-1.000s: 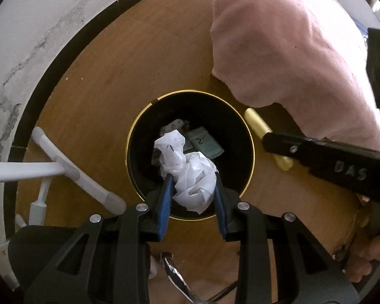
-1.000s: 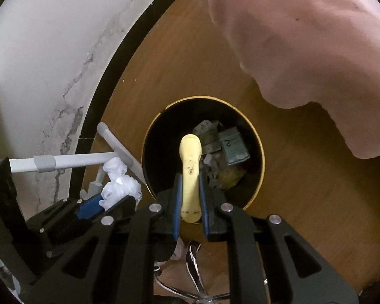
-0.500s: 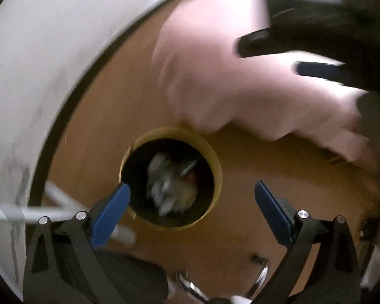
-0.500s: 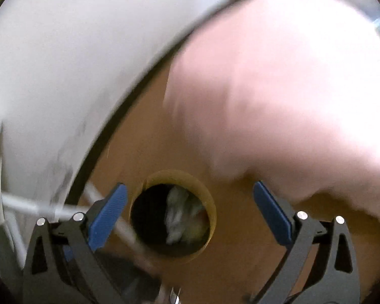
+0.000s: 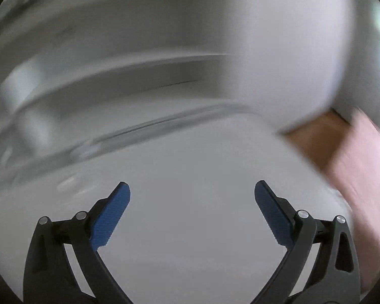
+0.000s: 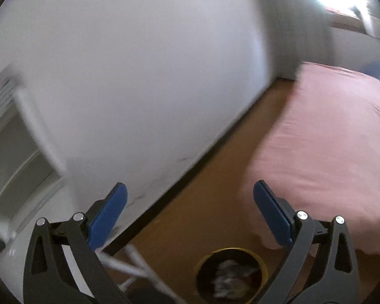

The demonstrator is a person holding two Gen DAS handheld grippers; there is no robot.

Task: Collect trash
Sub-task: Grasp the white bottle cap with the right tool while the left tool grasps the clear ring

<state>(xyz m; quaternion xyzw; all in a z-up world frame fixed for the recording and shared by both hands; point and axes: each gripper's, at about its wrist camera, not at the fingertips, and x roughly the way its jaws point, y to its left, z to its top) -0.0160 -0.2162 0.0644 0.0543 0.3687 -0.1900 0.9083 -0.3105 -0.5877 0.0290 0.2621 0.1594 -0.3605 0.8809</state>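
Note:
My left gripper [image 5: 192, 192] is open and empty, its blue pads wide apart over a blurred white surface [image 5: 190, 167]. My right gripper [image 6: 190, 192] is open and empty. The round black bin with a yellow rim [image 6: 263, 266] stands on the wooden floor far below it, at the bottom of the right wrist view. Crumpled white paper [image 6: 225, 276] and other trash lie inside the bin. The bin does not show in the left wrist view.
A white wall [image 6: 139, 76] runs along the left, with a dark skirting at the floor. A bed with a pink cover [image 6: 329, 139] fills the right. White metal bars [image 6: 136, 261] stand left of the bin. White shelving [image 6: 17, 152] is at far left.
Both grippers opened and let go: the crumpled paper and the yellow piece dropped into the bin. Both grippers then rose and tilted up away from the bin; the left swung toward the white surface.

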